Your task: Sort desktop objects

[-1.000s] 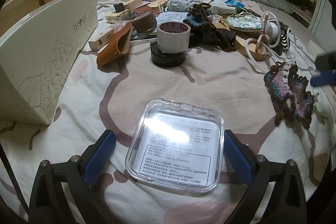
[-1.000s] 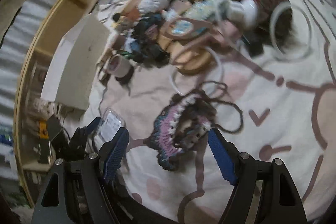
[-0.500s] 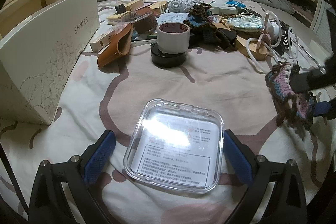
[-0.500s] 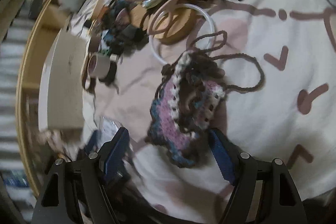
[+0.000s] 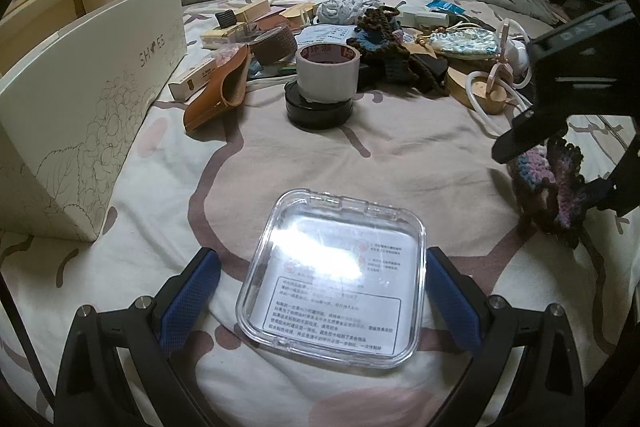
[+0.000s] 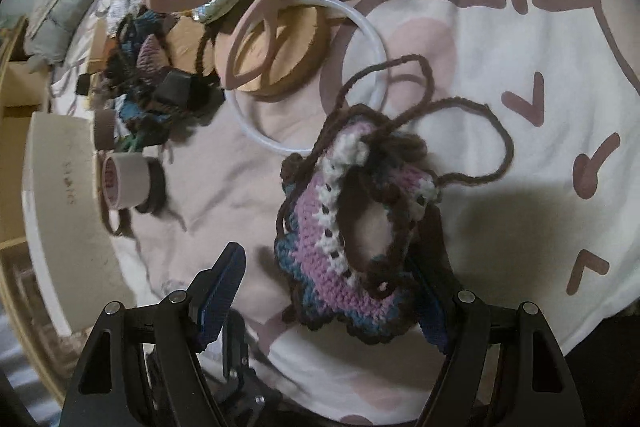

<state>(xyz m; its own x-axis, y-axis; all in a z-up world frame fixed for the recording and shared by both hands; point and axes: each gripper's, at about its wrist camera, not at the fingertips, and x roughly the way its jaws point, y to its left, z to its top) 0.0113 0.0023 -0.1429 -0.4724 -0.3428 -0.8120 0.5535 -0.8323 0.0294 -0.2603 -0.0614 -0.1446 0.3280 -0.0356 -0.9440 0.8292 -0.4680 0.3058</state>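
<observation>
Crocheted pouch [image 6: 352, 235] is lying on the bed sheet [image 6: 500, 67], sitting between the wide-spread fingers of the right tool [image 6: 328, 291]; its far pad is possibly touching it. Left tool [image 5: 320, 291] is standing wide around a clear plastic case [image 5: 336, 279], seemingly not pressing it.

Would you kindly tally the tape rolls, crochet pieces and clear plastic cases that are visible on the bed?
Tape rolls: 3 (white, black, brown)
Crochet pieces: 2 (purple-blue, dark one in the pile)
Clear plastic cases: 1
Total: 6

Shoebox [image 5: 80, 115] cut off left.
</observation>
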